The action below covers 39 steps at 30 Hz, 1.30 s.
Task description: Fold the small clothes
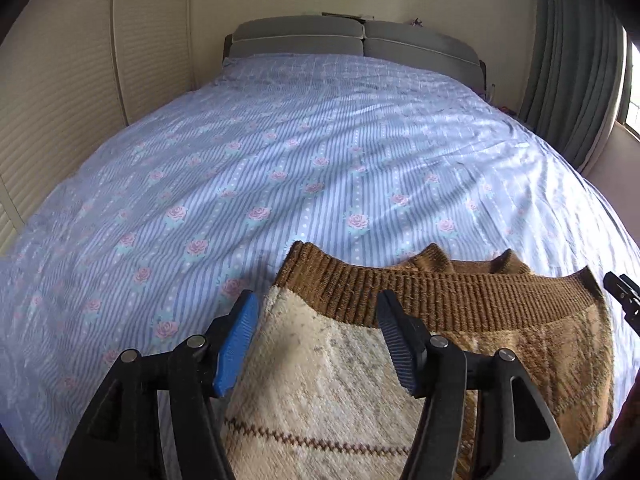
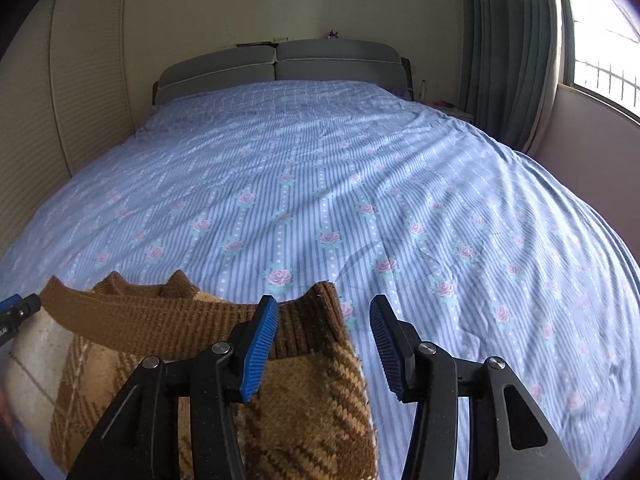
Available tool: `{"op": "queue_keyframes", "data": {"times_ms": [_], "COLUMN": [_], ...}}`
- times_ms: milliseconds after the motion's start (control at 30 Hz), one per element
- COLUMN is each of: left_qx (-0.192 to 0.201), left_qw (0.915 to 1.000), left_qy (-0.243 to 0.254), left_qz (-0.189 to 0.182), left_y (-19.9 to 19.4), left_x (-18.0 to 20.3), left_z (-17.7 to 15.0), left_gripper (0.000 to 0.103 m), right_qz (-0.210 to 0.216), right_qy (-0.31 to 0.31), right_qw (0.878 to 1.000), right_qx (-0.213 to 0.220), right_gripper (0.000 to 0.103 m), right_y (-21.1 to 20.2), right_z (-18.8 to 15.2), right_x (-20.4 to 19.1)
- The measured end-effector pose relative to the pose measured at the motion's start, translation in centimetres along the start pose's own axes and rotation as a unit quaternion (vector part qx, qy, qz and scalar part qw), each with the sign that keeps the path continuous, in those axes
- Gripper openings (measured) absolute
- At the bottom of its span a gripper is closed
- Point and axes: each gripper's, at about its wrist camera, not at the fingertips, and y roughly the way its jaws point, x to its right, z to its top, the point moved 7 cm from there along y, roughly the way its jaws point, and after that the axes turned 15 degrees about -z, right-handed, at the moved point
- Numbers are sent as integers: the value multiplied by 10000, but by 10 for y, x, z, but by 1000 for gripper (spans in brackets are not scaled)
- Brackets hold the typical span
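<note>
Sweater (image 1: pixel 360 364): lies flat at the near end of the bed (image 1: pixel 280 152).
Left tool (image 1: pixel 316 344): spread over the sweater's left hem corner.
Right tool (image 2: pixel 324 348): spread over its right hem corner.

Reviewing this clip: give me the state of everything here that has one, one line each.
Left tongs: open, holding nothing, over the sweater's cream side.
Right tongs: open, holding nothing, over the sweater's brown corner.
Knit sweater: lying on the bed, ribbed brown band toward the headboard, not gripped.
Floral bedsheet: spread over the bed, lightly wrinkled.
Curtain: drawn aside, bunched beside the window.
</note>
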Motion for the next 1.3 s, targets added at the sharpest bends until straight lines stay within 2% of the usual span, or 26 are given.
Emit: {"op": "queue_keyframes", "data": {"times_ms": [67, 167, 267, 300, 367, 400, 567, 733, 867, 1067, 1167, 1300], "left_qx": [21, -65, -292, -332, -368, -362, -226, -125, -55, -31, -58, -67], "left_qw": [9997, 9992, 9993, 9993, 9993, 9993, 9997, 9999, 10000, 9999, 9999, 9997], "left_qy": [116, 301, 130, 55, 33, 29, -35, -15, 34, 15, -38, -201], "left_qz": [-193, -243, -180, -148, -17, -15, 110, 59, 65, 140, 148, 113], "left_y": [-7, -6, 5, 8, 14, 16, 5, -22, -49, -82, -89, -89], "left_x": [14, 23, 12, 6, -5, -8, -2, 14, 24, 30, 31, 29], "left_z": [-8, -23, -40, -44, -51, -52, -49, -50, -58, -86, -100, -109], "left_gripper": [63, 63, 64, 64, 65, 66, 65, 66, 69, 70, 70, 70], "right_qz": [204, 375, 353, 343, 255, 191, 207, 174, 178, 257, 362, 534], "right_qy": [-63, -278, -423, -429, -480, -526, -420, 5, 460, 1145, 1405, 1860], "right_qw": [9997, 9989, 9982, 9977, 9974, 9973, 9975, 9994, 9981, 9894, 9826, 9708], "right_qx": [82, 20, -249, -385, -468, -486, -535, -308, -360, -850, -1163, -1419], "right_gripper": [49, 49, 49, 51, 68, 71, 73, 73, 78, 78, 78, 78], "right_y": [-16, -24, -14, -8, 1, 4, 0, -40, -71, -94, -91, -84], "right_z": [-5, -22, -42, -49, -57, -60, -58, -55, -74, -118, -138, -149], "right_x": [-10, -27, -34, -34, -32, -31, -25, 1, 31, 68, 74, 77]}}
